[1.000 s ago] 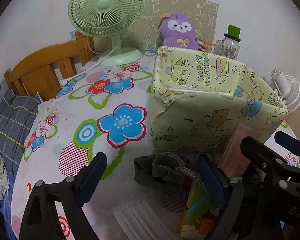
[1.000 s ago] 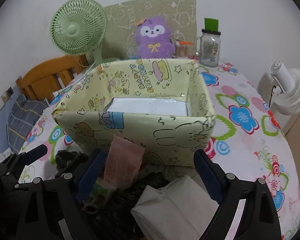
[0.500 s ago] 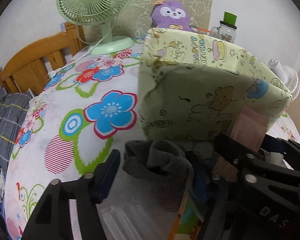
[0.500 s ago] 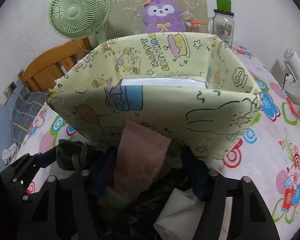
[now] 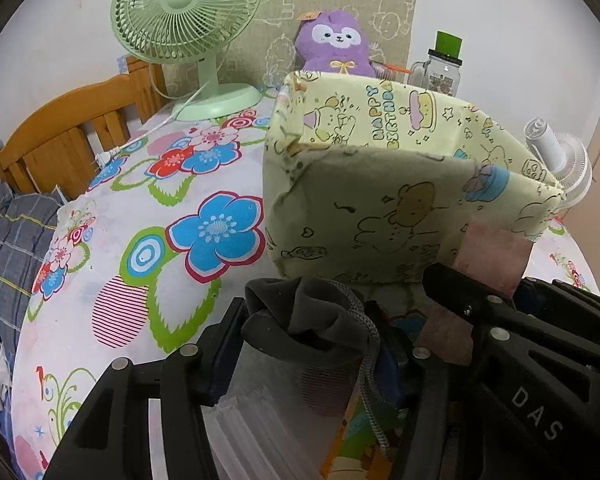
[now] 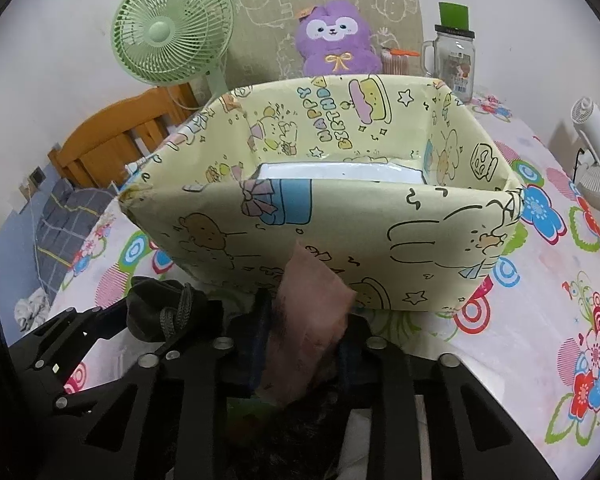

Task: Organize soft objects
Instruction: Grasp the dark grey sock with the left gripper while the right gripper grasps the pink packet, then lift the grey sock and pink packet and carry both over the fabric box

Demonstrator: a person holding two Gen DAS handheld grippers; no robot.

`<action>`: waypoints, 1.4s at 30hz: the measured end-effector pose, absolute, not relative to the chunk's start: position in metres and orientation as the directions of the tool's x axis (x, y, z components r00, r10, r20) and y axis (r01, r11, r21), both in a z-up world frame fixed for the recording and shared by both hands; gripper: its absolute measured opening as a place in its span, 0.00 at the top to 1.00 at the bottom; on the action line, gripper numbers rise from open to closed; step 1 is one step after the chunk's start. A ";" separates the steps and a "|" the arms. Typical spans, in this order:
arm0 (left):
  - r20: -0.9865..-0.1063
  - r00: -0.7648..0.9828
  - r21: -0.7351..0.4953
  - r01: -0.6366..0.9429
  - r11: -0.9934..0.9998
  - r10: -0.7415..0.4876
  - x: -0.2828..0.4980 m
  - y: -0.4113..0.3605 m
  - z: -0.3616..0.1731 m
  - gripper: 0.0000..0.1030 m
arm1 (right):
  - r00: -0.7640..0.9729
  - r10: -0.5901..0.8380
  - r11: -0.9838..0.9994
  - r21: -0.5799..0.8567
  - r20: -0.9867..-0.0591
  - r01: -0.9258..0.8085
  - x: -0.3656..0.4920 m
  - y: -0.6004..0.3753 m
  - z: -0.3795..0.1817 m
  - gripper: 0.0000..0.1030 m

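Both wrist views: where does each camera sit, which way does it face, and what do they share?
Left wrist: on the left gripper, looking down its fingers, jaws just closed on the dark grey pouch; the right gripper crosses its lower right corner.
Right wrist: on the right gripper, facing the same way, jaws just closed on the pink packet; the left gripper shows at lower left.
Shared: yellow cartoon box, green fan, purple plush, floral tablecloth.

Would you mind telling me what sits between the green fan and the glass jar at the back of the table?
A purple plush toy sits between the green fan and the glass jar, clearest in the right wrist view.
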State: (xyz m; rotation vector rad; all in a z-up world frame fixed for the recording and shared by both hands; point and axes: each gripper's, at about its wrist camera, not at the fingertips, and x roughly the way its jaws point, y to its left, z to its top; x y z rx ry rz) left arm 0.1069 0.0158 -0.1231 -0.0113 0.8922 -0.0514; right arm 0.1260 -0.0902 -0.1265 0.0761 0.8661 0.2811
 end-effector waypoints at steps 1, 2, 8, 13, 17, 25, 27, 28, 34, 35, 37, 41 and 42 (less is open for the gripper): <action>-0.775 0.630 -0.031 0.041 0.999 -0.050 0.106 0.015 -0.122 0.43 | 0.616 0.277 0.960 0.180 -0.737 -0.217 0.124 -0.090 -0.125 0.79; -0.773 0.633 -0.029 0.042 0.999 -0.049 0.105 0.015 -0.120 0.43 | 0.621 0.276 0.960 0.177 -0.734 -0.218 0.123 -0.090 -0.123 0.82; -0.757 0.651 -0.028 0.052 0.998 -0.055 0.100 0.012 -0.112 0.43 | 0.643 0.278 0.959 0.174 -0.713 -0.222 0.115 -0.094 -0.114 0.87; -0.744 0.666 -0.026 0.056 0.998 -0.057 0.095 0.009 -0.105 0.43 | 0.658 0.281 0.959 0.178 -0.698 -0.221 0.109 -0.097 -0.106 0.87; -0.733 0.678 -0.020 0.062 0.998 -0.057 0.091 0.006 -0.099 0.43 | 0.674 0.282 0.959 0.181 -0.683 -0.218 0.103 -0.102 -0.099 0.87; -0.707 0.705 -0.008 0.073 0.997 -0.058 0.083 -0.003 -0.083 0.43 | 0.705 0.275 0.961 0.179 -0.654 -0.209 0.093 -0.111 -0.083 0.87; -0.700 0.712 -0.006 0.076 0.997 -0.059 0.082 -0.006 -0.079 0.43 | 0.711 0.273 0.962 0.178 -0.647 -0.208 0.090 -0.113 -0.079 0.87; -0.696 0.716 -0.005 0.078 0.997 -0.060 0.080 -0.007 -0.077 0.43 | 0.714 0.273 0.962 0.177 -0.645 -0.207 0.089 -0.115 -0.078 0.87; -0.677 0.734 0.002 0.086 0.996 -0.062 0.074 -0.013 -0.067 0.43 | 0.736 0.268 0.963 0.173 -0.622 -0.205 0.081 -0.120 -0.066 0.87; -0.673 0.737 0.003 0.086 0.996 -0.062 0.073 -0.014 -0.065 0.43 | 0.739 0.267 0.964 0.171 -0.619 -0.205 0.080 -0.120 -0.064 0.87; -0.666 0.744 0.004 0.087 0.996 -0.062 0.071 -0.015 -0.062 0.43 | 0.743 0.267 0.964 0.171 -0.614 -0.205 0.078 -0.121 -0.061 0.87; -0.655 0.753 0.006 0.090 0.996 -0.064 0.068 -0.017 -0.054 0.43 | 0.754 0.264 0.964 0.166 -0.602 -0.206 0.074 -0.123 -0.052 0.87; -0.652 0.756 0.006 0.091 0.996 -0.065 0.067 -0.017 -0.052 0.43 | 0.756 0.264 0.965 0.165 -0.599 -0.206 0.073 -0.124 -0.051 0.87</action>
